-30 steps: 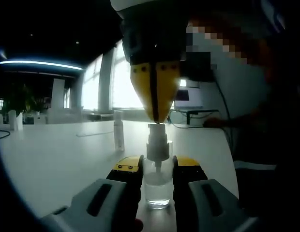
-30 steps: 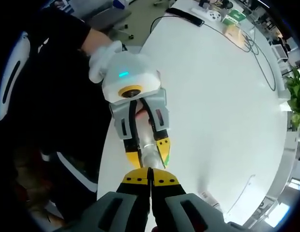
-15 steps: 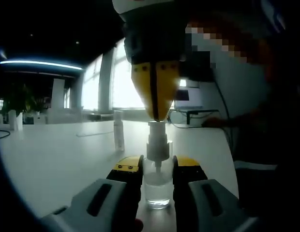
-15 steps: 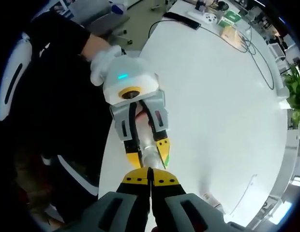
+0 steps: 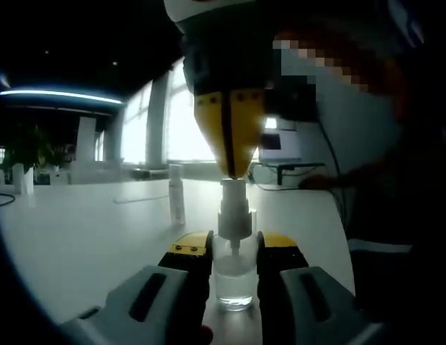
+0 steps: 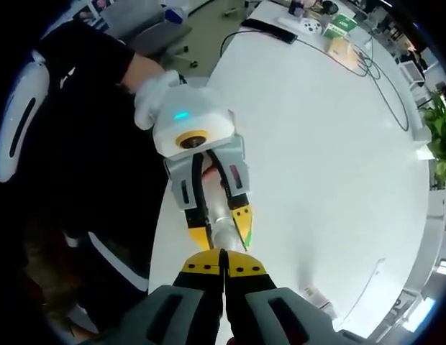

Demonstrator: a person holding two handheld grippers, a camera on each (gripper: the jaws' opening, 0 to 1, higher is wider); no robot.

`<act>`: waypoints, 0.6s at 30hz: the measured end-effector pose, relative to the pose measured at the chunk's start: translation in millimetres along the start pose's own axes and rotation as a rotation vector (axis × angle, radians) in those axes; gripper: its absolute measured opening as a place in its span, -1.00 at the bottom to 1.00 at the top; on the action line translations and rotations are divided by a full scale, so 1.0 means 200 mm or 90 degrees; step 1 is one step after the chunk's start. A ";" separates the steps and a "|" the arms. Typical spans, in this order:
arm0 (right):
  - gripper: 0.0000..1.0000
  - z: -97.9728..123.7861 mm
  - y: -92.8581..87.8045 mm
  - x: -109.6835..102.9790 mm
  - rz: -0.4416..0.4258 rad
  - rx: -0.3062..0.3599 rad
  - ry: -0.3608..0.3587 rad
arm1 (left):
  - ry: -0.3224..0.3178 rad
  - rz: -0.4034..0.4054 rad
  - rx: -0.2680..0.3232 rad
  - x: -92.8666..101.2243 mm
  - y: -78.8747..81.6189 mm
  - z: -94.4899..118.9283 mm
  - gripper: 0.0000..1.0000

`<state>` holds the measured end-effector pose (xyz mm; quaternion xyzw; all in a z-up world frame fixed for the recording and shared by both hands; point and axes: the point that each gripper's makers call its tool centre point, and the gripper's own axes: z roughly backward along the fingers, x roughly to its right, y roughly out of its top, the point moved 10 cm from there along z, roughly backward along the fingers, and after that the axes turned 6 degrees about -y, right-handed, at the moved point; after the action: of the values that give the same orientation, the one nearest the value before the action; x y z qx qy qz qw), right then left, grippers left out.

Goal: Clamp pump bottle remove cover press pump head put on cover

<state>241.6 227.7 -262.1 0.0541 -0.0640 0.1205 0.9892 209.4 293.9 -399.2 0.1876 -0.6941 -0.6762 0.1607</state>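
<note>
On the white table (image 5: 79, 223), the clear pump bottle (image 5: 234, 277) stands pinched between the left gripper (image 5: 234, 248) jaws. Nothing has shifted since a moment ago: the right gripper (image 5: 229, 169), jaws pressed together, still bears down on the pump head (image 5: 234, 205). Beyond the bottle stands the slim cover (image 5: 177, 194); a cable (image 6: 367, 61) trails farther off.

Left gripper view is dim and backlit by blown-out windows (image 5: 176, 129); a ceiling strip light (image 5: 61, 95) glows. Right gripper view is bright, the bench (image 6: 331, 158) evenly lit, edges bowed.
</note>
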 end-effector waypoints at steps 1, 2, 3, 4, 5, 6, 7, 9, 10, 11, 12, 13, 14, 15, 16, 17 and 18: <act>-1.00 0.00 0.00 0.00 0.001 -0.001 -0.001 | 0.000 0.000 0.000 0.00 0.00 0.00 -0.70; -1.00 0.00 0.00 0.00 0.002 -0.001 -0.001 | 0.000 0.000 0.000 0.00 0.00 0.00 -0.70; -1.00 0.00 0.00 0.00 0.002 -0.002 -0.002 | 0.000 0.000 0.000 0.00 0.00 0.00 -0.70; -1.00 0.00 0.00 0.00 0.002 -0.002 -0.003 | 0.000 0.000 0.000 0.00 0.00 0.00 -0.70; -1.00 0.00 0.00 0.00 0.002 -0.002 -0.003 | 0.000 0.000 0.000 0.00 0.00 0.00 -0.70; -1.00 0.00 0.00 0.00 0.002 -0.002 -0.003 | 0.000 0.000 0.000 0.00 0.00 0.00 -0.70; -1.00 0.00 0.00 0.00 0.001 -0.002 -0.003 | 0.000 0.000 0.000 0.00 0.00 0.00 -0.70; -1.00 0.00 0.00 0.00 0.001 -0.002 -0.003 | 0.000 0.000 0.000 0.00 0.00 0.00 -0.70; -1.00 0.00 0.00 0.00 0.002 -0.003 -0.003 | 0.000 0.001 0.000 0.00 0.00 0.00 -0.70; -1.00 0.00 0.00 0.00 0.002 -0.003 -0.003 | 0.000 0.001 0.000 0.00 0.00 0.00 -0.70; -1.00 0.00 0.00 0.00 0.003 -0.003 -0.003 | 0.000 0.001 0.000 0.00 0.00 0.00 -0.70; -1.00 0.00 0.00 0.00 0.004 -0.004 -0.003 | 0.000 0.001 0.000 0.00 0.00 0.00 -0.70; -1.00 0.00 0.00 0.00 0.003 -0.004 -0.003 | 0.000 0.001 0.000 0.00 0.00 0.00 -0.70; -1.00 0.00 0.00 0.00 0.004 -0.004 -0.002 | 0.000 0.001 0.000 0.00 0.00 0.00 -0.70; -1.00 0.00 0.00 0.00 0.004 -0.004 -0.002 | 0.000 0.001 0.000 0.00 0.00 0.00 -0.70; -1.00 0.00 0.00 0.00 0.004 -0.004 -0.002 | 0.000 0.001 0.000 0.00 0.00 0.00 -0.70; -1.00 0.00 0.00 0.00 0.005 -0.004 -0.001 | 0.000 0.001 0.000 0.00 0.00 0.00 -0.70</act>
<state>241.1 228.4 -262.0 0.0510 -0.0655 0.1237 0.9888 210.0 294.1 -399.5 0.1871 -0.6941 -0.6762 0.1613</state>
